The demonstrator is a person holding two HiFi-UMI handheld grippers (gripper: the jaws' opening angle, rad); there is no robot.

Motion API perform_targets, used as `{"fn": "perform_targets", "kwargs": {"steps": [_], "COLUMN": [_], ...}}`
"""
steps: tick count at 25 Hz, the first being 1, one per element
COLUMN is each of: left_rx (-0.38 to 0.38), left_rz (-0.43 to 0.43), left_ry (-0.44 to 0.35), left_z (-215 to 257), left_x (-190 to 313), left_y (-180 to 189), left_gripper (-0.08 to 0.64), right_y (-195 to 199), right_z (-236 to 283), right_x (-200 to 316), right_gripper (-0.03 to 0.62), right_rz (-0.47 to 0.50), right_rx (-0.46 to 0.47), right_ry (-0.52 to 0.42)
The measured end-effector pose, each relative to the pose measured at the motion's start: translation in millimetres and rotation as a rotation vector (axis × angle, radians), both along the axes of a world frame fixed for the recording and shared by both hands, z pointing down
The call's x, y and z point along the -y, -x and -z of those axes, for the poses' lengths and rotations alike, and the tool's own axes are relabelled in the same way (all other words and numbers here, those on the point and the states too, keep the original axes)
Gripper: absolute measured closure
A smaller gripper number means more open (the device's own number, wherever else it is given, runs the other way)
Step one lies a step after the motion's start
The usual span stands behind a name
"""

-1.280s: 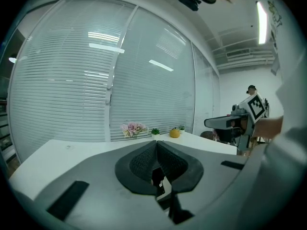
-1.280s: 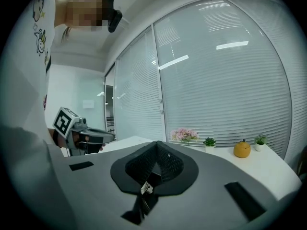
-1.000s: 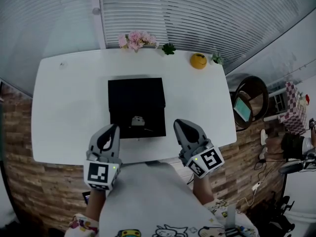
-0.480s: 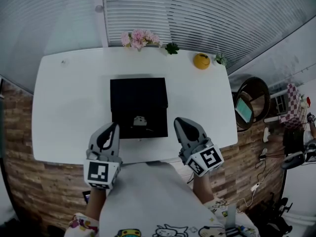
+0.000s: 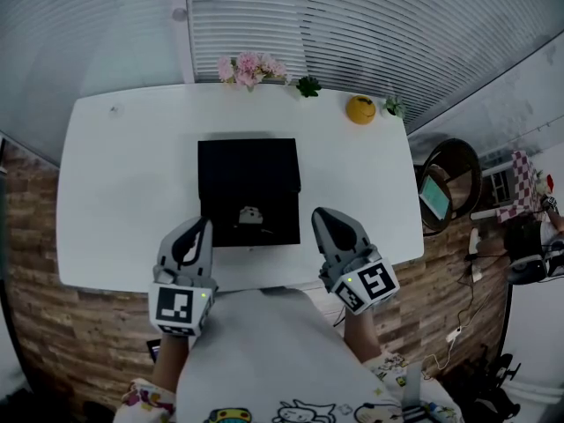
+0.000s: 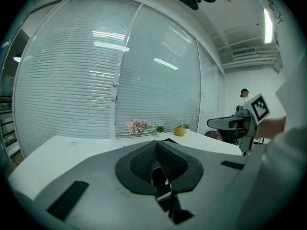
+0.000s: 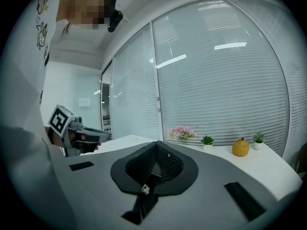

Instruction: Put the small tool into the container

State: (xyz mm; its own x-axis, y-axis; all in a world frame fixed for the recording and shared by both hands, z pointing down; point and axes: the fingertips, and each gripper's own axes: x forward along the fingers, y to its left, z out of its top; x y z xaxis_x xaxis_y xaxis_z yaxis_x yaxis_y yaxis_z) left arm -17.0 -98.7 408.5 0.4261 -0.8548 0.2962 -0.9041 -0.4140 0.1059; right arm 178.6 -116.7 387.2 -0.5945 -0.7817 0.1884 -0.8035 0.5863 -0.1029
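Small tool [image 5: 249, 214]: pale, tiny, already inside the outline of the black square container [image 5: 247, 170], in its near half and slightly right of its middle. Too small to name or to tell its working end. Looks a little wider than deep, so long axis judged roughly parallel to the near edge of the tabletop [image 5: 123, 174]; which way it points, impossible to tell.

Container: mid-tabletop, closer to the near edge than the far one, sides square to the tabletop edges.

Left gripper [image 5: 204, 226] and right gripper [image 5: 319, 215]: side by side over the near edge, one at each near corner of the container, tips aimed toward the far edge. Left fingers [image 6: 141, 161] pressed together with nothing between them; right fingers [image 7: 170, 162] likewise fully closed and empty. Neither touching tool or container.

Step in hand, as a judgement: placing looks finished, or else not yet begun if the tool only rests on a closed lid. No further move called for in the first case; in the second, opening one pair of fingers and reaching forward and down over the tool.

Along the far edge: pink flowers [image 5: 247, 67], a small green plant [image 5: 307, 85], a yellow round ornament [image 5: 359, 109], another small plant [image 5: 393, 106]. All well apart from the container.
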Motion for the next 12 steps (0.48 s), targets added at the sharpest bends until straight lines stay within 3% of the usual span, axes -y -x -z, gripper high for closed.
{"fn": "perform_targets", "kwargs": {"steps": [12], "left_rx": [-0.003], "left_rz": [0.0], "left_ry": [0.003], "left_z": [-2.7], "left_x": [-5.9], "left_y": [2.7], "left_gripper": [0.554], "right_y": [1.7], "right_z": [-2.5], "right_x": [-4.8], "right_gripper": [0.594], "right_rz": [-0.013], "right_rx": [-0.012], "right_ry": [0.004]}}
